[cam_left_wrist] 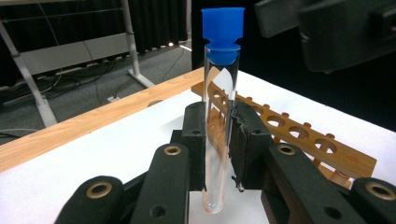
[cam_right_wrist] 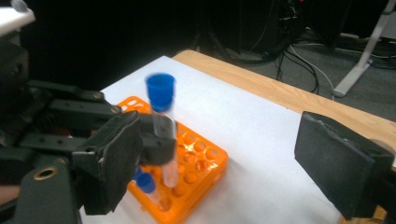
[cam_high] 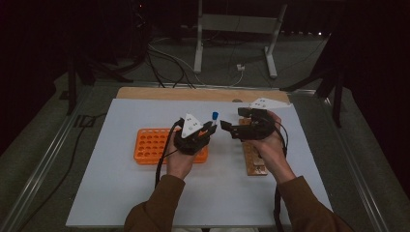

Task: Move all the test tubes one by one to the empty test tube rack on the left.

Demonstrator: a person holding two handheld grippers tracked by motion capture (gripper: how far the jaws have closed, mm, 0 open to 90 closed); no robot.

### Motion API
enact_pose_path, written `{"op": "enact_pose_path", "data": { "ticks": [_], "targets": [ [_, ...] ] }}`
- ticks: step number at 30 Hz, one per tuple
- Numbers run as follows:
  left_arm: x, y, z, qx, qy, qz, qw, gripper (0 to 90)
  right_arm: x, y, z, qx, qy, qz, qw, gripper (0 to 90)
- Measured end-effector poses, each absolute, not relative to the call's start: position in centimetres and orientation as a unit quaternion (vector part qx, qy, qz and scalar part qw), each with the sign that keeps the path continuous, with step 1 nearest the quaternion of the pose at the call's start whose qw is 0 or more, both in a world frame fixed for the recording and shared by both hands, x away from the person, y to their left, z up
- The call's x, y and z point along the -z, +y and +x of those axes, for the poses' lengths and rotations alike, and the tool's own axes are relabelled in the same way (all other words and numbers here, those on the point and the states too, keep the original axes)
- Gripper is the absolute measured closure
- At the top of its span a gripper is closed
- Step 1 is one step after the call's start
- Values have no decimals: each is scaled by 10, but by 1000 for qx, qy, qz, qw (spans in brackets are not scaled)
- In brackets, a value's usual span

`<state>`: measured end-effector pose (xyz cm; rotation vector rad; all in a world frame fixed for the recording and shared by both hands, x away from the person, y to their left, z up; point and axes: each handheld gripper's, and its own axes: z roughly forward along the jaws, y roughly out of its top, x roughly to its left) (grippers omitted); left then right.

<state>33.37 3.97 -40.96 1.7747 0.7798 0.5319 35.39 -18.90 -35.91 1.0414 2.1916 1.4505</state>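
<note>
**Capped tube held by the left gripper, right jaws spread**

A second blue-capped tube (cam_right_wrist: 148, 185), standing in the orange rack (cam_right_wrist: 205, 172), is seen from the right gripper view; the hole row of the wooden rack (cam_left_wrist: 299, 135) is seen from the left gripper view. The test tube (cam_left_wrist: 219, 126) is clamped upright by the left gripper (cam_left_wrist: 218, 140), above the table between the two racks. The right gripper (cam_high: 227, 126) is spread wide, with nothing touched. A white sheet (cam_high: 121, 183) is laid over the wooden table (cam_high: 193, 93); cables and metal stand legs are scattered on the dark floor beyond.
</note>
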Motion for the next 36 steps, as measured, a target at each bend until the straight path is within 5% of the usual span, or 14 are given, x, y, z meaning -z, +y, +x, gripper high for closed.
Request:
{"op": "enact_pose_path", "data": {
  "ticks": [8, 36],
  "targets": [
    [406, 61, 334, -229, 340, 733, 543, 785, 366, -199, 353, -508, 765, 361, 162, 8],
    [411, 128, 317, -250, 378, 707, 543, 784, 386, -234, 343, -499, 759, 377, 183, 1]
  ]
}}
